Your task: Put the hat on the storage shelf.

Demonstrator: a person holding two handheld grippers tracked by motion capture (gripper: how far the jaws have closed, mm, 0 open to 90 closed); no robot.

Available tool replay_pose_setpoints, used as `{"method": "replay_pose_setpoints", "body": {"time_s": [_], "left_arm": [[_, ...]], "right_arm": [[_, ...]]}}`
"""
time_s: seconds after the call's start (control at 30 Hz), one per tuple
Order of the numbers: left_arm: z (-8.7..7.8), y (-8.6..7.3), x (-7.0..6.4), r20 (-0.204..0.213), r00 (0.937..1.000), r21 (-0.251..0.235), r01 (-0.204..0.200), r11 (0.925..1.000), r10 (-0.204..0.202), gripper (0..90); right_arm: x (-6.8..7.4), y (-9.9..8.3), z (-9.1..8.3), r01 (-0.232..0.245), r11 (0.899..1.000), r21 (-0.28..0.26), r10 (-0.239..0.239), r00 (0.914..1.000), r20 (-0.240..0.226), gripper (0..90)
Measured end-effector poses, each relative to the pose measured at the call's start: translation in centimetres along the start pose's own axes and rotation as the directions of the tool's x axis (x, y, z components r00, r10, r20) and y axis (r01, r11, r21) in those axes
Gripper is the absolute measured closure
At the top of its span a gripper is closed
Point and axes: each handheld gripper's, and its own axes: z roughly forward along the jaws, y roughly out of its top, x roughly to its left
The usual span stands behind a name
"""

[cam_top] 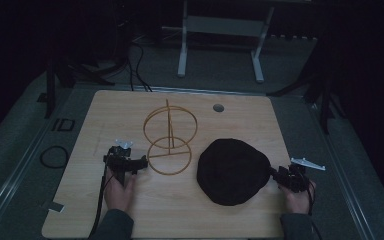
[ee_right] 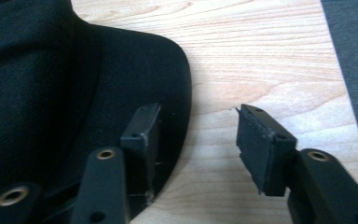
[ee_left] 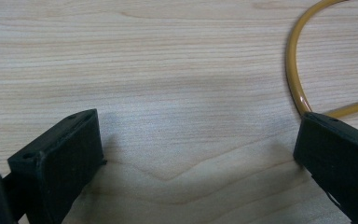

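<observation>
We have both grippers low on the wooden table. The left gripper has its jaws wide apart with only bare wood between them, and the yellow wire stand curves just past its right jaw. The right gripper also has its jaws apart; its left jaw sits over the brim of the black cap, its right jaw over bare table. Closing here, we judge the right jaws could pinch only a thin edge of fabric and slip off, or drag the cap; the left jaw could nudge the light stand and tip it
</observation>
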Motion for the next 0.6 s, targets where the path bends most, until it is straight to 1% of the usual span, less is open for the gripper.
{"method": "replay_pose_setpoints", "body": {"time_s": [0.03, 0.13, 0.17, 0.27, 0.3, 0.37, 0.4, 0.47, 0.6], "left_arm": [[0.0, 0.0, 0.0, 0.0, 1.0, 0.0, 0.0, 1.0, 0.0, 0.7], [0.0, 0.0, 0.0, -0.001, 1.0, 0.0, 0.001, 1.0, -0.001, 0.7], [0.0, 0.0, -0.1, -0.002, 1.0, 0.001, 0.002, 1.0, -0.002, 0.7], [0.0, 0.0, -0.1, -0.003, 1.0, 0.001, 0.003, 1.0, -0.003, 0.7], [0.0, 0.0, -0.1, -0.003, 1.0, 0.001, 0.003, 1.0, -0.003, 0.7], [0.0, 0.0, -0.1, -0.003, 1.0, 0.001, 0.003, 1.0, -0.003, 0.7], [0.0, 0.0, -0.1, -0.003, 1.0, 0.001, 0.003, 1.0, -0.003, 0.7], [0.0, 0.0, -0.1, -0.004, 1.0, 0.001, 0.003, 1.0, -0.003, 0.7], [0.0, 0.0, -0.1, -0.004, 1.0, 0.001, 0.004, 1.0, -0.004, 0.7]], "right_arm": [[0.0, 0.0, 0.0, 0.004, 1.0, 0.005, -0.004, 1.0, 0.0, 53.2], [0.2, 0.0, -0.1, 0.01, 1.0, 0.014, -0.01, 0.9999, 0.001, 54.8], [0.2, 0.0, -0.1, 0.026, 0.999, 0.028, -0.026, 0.9997, 0.003, 55.0], [0.4, 0.1, -0.2, 0.046, 0.998, 0.045, -0.047, 0.9988, 0.011, 55.0], [0.4, 0.1, -0.2, 0.046, 0.998, 0.045, -0.047, 0.9988, 0.011, 55.0], [0.5, 0.2, -0.4, 0.051, 0.996, 0.067, -0.053, 0.9985, 0.018, 57.0], [0.5, 0.2, -0.4, 0.051, 0.996, 0.067, -0.053, 0.9985, 0.018, 57.0], [0.8, 0.3, -0.5, 0.07, 0.995, 0.074, -0.073, 0.997, 0.027, 57.3], [1.3, 0.7, -1.1, 0.117, 0.99, 0.081, -0.119, 0.9926, 0.023, 57.1]]}}
